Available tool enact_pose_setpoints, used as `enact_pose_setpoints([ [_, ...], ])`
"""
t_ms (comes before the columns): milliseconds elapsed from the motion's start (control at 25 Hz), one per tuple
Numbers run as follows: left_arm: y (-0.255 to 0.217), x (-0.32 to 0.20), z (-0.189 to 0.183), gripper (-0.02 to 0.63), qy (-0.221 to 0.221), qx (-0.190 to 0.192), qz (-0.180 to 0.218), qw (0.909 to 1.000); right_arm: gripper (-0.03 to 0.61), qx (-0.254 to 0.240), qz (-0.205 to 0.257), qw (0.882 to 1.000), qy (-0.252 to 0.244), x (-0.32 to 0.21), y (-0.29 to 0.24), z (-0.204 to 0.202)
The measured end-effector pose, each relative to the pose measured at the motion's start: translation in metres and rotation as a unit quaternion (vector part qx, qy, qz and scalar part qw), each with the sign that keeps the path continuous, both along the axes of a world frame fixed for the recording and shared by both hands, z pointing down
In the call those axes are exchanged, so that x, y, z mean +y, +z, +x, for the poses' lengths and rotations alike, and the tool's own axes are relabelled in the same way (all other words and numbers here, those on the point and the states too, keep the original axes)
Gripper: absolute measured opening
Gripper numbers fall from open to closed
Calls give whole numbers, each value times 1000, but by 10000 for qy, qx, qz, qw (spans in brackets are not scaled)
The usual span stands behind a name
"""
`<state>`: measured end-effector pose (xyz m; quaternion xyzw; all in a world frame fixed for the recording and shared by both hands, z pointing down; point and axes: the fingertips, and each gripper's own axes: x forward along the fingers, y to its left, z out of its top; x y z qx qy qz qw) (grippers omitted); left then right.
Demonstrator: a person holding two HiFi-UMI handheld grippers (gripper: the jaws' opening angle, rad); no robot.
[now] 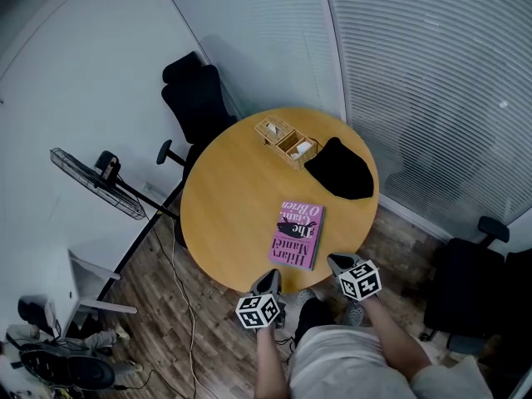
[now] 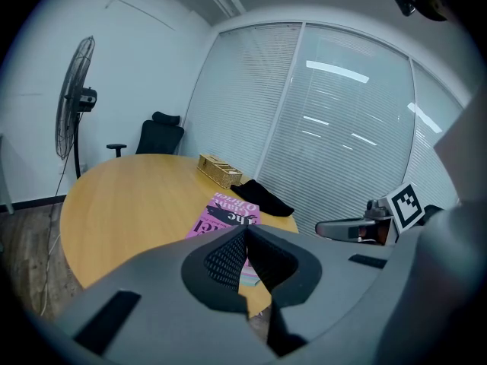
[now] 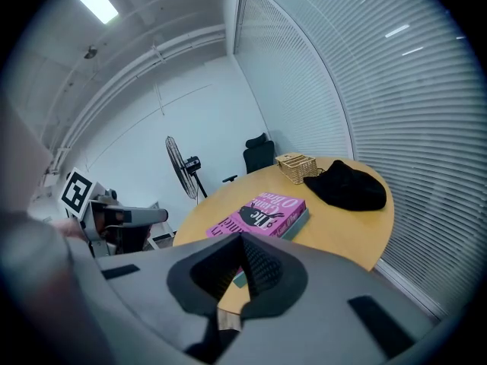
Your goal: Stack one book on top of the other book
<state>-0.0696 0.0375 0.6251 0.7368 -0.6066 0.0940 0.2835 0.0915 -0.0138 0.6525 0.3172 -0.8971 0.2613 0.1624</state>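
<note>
Pink book point(image 1: 298, 234) noted flat atop second book point(image 3: 298, 220) on tabletop point(image 1: 224, 206); stacking judged done. Long axis runs away from tools. Left tool point(image 1: 268, 283), right tool point(image 1: 337, 263) both closed tight, nothing gripped, flanking pink book's near end, about equally near

One table point(image 1: 229, 210), two books point(image 1: 297, 233), one basket point(image 1: 287, 140), one black cloth point(image 1: 341, 171), one fan point(image 1: 96, 183), two chairs point(image 1: 195, 98).

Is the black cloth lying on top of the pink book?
No, the black cloth lies on the table next to the basket, apart from the pink book.
</note>
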Motion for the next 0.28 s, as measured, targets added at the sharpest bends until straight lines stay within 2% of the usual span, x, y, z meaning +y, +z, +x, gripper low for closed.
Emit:
enact_pose_setpoints([
  [280, 0, -5, 0, 28, -3, 33, 2, 10000, 21, 17, 12, 10000, 15, -5, 0, 1],
])
